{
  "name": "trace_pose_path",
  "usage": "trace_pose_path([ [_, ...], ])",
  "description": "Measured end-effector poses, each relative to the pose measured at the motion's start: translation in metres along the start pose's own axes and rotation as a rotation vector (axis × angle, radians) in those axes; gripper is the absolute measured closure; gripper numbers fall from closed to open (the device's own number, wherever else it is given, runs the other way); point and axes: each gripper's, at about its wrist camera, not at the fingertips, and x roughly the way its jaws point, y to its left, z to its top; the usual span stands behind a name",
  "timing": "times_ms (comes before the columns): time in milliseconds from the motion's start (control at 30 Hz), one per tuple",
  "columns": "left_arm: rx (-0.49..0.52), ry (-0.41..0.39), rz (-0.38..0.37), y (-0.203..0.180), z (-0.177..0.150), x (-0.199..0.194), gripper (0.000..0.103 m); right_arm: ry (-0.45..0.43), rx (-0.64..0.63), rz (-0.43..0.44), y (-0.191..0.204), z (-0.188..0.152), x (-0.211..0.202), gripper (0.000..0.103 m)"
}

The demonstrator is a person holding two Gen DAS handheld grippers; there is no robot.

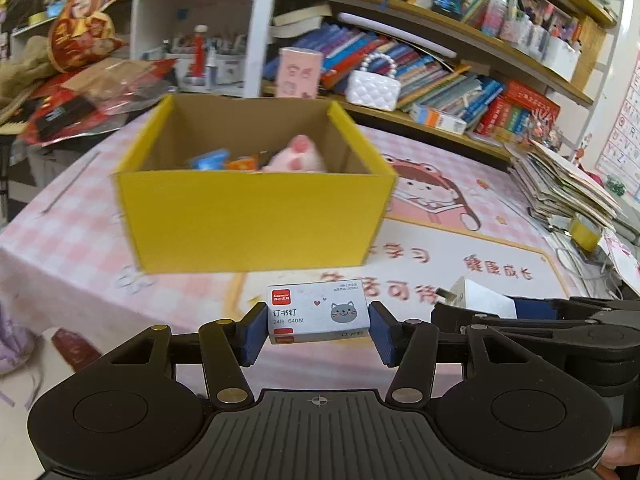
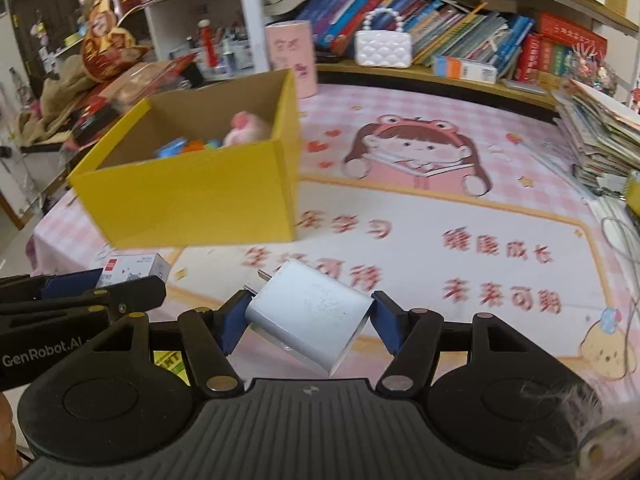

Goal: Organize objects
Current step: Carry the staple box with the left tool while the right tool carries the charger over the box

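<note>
Yellow box (image 1: 252, 216) sits at the left-middle of the surface (image 1: 460, 240), w/ plain brown cardboard inside; in it lie a blue item, an orange item and a pink plush toy (image 1: 296, 156) against the right wall. Just in front of the box, the left gripper (image 1: 318, 326) has its blue fingers (image 1: 252, 334) pressed on both short ends of a staple box (image 1: 318, 312): small, white-grey, red logo top left, grey cat face w/ hearts on the right, red strip along the bottom edge. It's held level, apart from the yellow box. To the right, the right gripper (image 2: 308, 320) has its fingers (image 2: 386, 322) clamped on a charger (image 2: 308, 314): white rounded block, scuffed on top, tilted, metal prongs pointing up-left. Beneath both is a pink checked mat (image 2: 420, 208) w/ a cartoon girl reading and red lettering. Behind on the shelf (image 2: 440, 74): pink tin (image 2: 290, 54), white quilted purse (image 2: 382, 48) w/ pearl handle, rows of books.
</note>
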Motion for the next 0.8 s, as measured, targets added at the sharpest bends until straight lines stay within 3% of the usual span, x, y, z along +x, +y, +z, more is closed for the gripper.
trace_pose_path([
  [400,-0.052,-0.035,0.048,0.052,-0.024,-0.046,0.051,0.014,-0.08,0.06,0.073,-0.024,-0.012,0.04],
  [800,-0.064,-0.109,0.075,0.067,-0.008,-0.054,0.051,-0.03,-0.13,0.059,0.09,-0.006,-0.009,0.04],
])
